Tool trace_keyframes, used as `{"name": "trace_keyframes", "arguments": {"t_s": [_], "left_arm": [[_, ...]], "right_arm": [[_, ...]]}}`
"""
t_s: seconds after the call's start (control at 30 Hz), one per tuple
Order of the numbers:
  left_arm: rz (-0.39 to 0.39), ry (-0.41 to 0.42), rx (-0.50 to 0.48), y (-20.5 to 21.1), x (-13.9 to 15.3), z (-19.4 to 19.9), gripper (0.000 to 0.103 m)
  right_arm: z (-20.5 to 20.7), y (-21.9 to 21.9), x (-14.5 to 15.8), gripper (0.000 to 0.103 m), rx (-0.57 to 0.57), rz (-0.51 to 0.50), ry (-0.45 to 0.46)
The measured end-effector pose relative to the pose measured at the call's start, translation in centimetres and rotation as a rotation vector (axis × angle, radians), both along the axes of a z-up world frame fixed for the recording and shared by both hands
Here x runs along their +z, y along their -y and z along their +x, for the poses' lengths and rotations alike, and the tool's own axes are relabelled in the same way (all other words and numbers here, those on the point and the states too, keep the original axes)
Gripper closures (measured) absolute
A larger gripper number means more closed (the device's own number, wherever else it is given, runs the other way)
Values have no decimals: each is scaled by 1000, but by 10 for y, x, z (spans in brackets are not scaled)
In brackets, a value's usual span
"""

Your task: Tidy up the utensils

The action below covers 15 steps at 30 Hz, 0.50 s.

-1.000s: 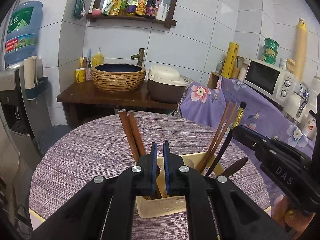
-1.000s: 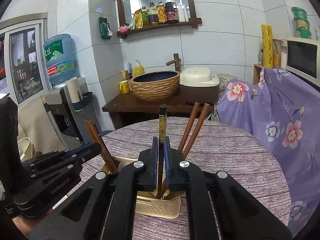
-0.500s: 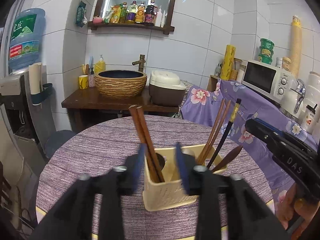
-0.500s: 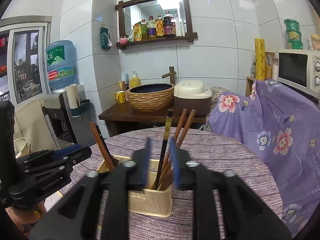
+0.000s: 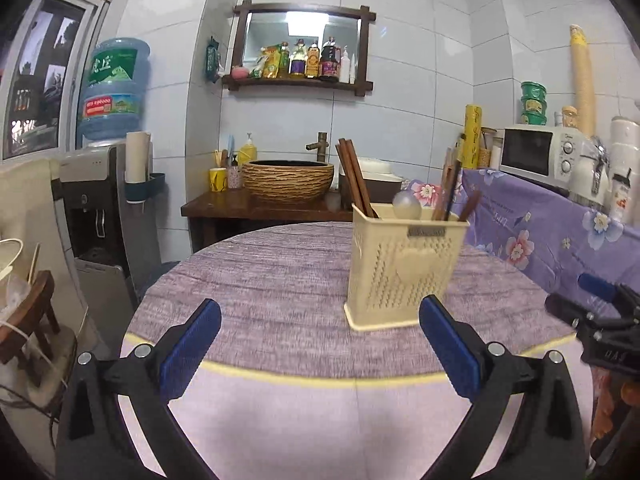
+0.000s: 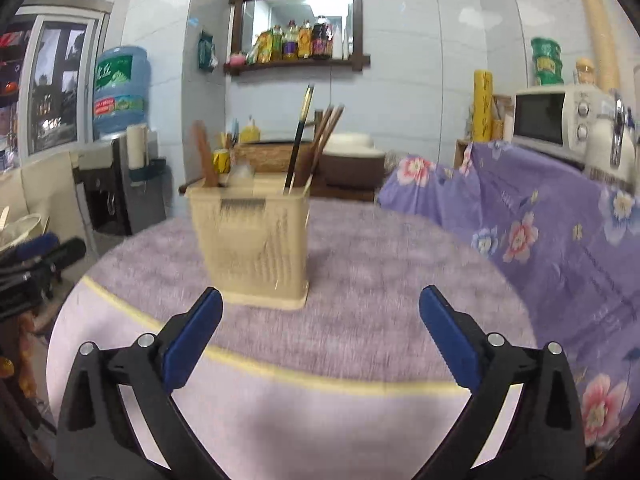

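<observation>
A cream perforated utensil holder (image 5: pixel 404 268) stands on the round purple table (image 5: pixel 260 280); it also shows, blurred, in the right wrist view (image 6: pixel 252 244). Brown chopsticks (image 5: pixel 354 176) lean in its left compartment. More chopsticks and a dark spoon handle (image 5: pixel 452 188) stand on its right, with a pale spoon (image 5: pixel 406 204) in the middle. A black chopstick with a gold band (image 6: pixel 298 136) stands among brown ones. My left gripper (image 5: pixel 320 344) is open and empty, in front of the holder. My right gripper (image 6: pixel 320 328) is open and empty, also near the table's front edge.
A purple floral cloth (image 5: pixel 560 224) covers a counter with a microwave (image 5: pixel 536 152) at the right. A wooden stand with a woven basin (image 5: pixel 288 180) is behind the table. A water dispenser (image 5: pixel 100 184) stands at the left. The right gripper shows at the right edge (image 5: pixel 600 320).
Both grippers have opened wide, let go of the chopsticks in the holder, and pulled back and down towards the table's front edge. The holder now stands farther away in both views.
</observation>
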<state>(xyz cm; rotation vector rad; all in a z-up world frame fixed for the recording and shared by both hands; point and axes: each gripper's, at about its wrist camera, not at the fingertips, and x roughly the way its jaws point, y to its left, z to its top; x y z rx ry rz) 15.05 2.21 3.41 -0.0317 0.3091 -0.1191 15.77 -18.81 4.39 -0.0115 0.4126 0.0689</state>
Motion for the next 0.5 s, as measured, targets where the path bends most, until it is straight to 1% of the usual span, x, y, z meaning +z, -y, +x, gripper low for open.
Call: {"name": "trace_keyframes", "arguments": {"t_s": [0.07, 0.13, 0.2, 0.33, 0.4, 0.47, 0.5], "left_arm": [[14, 27, 8, 2, -10, -18, 5], [20, 25, 16, 4, -17, -34, 5], [8, 34, 15, 3, -20, -49, 5], [-1, 59, 33, 2, -18, -77, 5], [-24, 62, 37, 0, -16, -85, 5], [-63, 49, 27, -2, -14, -88, 5], [-69, 44, 26, -2, -15, -90, 5]], "right_arm": [[-20, -2, -22, 6, 3, 24, -31], [-39, -5, -36, 6, 4, 42, -46], [-60, -8, -45, 6, 22, 45, -45], [-99, -13, -43, 6, 48, 41, 14], [-112, -16, -34, 6, 55, 35, 45], [-118, -18, -25, 6, 77, 45, 63], [-121, -20, -22, 6, 82, 46, 72]]}}
